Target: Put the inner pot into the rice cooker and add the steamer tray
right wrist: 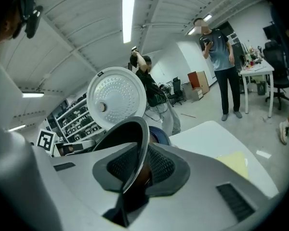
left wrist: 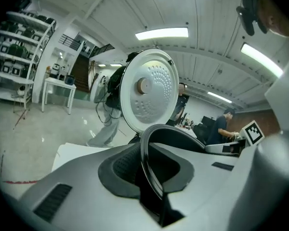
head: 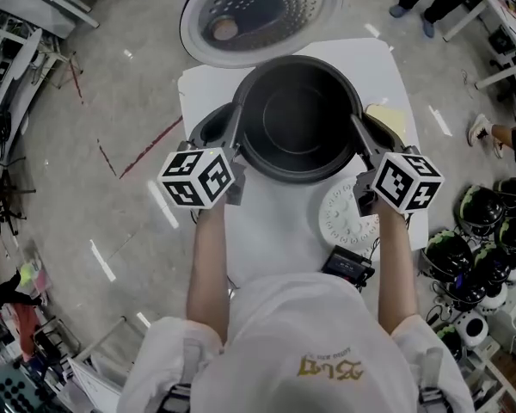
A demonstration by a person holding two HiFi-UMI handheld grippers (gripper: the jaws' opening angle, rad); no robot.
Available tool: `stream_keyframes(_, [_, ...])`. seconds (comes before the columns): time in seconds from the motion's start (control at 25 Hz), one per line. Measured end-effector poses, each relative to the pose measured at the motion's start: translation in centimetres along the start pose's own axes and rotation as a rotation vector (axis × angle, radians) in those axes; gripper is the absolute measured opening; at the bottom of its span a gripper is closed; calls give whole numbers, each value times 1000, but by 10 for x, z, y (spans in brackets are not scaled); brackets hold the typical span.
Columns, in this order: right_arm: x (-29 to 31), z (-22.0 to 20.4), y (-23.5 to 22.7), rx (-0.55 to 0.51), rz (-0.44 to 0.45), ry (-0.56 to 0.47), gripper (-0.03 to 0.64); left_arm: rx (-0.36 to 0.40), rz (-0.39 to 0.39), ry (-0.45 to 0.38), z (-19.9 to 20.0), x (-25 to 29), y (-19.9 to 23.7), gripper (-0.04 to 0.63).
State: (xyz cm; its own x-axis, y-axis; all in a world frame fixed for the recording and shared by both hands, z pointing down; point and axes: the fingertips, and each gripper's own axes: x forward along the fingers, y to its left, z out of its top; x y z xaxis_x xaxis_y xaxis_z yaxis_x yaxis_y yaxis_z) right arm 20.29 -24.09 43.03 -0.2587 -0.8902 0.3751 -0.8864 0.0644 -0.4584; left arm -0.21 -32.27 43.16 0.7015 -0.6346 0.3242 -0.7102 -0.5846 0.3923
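White shirt (head: 301, 351) fills the head view's bottom edge. Beyond it the left gripper (head: 234, 143) and right gripper (head: 361, 141) pinch opposite sides of the pot (head: 297, 119), held between them over the table (head: 275, 231) before the open lid (head: 262, 11). The tray (head: 346, 215) lies on the table by the right gripper.

Left gripper view: narrow jaws clamp the pot's rim (left wrist: 148, 153).

Right gripper view: the jaws likewise grip the rim (right wrist: 135, 148).

Black, empty inner pot (head: 297, 119) upright by open rice cooker (head: 258, 11); white steamer tray (head: 348, 213) nearby.
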Motion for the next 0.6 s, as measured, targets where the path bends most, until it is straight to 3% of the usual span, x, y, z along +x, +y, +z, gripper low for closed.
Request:
stream_keyframes(0.16, [9,-2,-9,-64,-35,28,91,13,20,25,-11,9,4,72])
stream_keyframes(0.32, [8,0,-17,-202,-116,11,98,-3,3,-16,-8,8,-3,118])
stream_keyframes(0.6, [-1,-2,-22,-170,-124,-21,100,-15,17,-23,-12,-2,0,130])
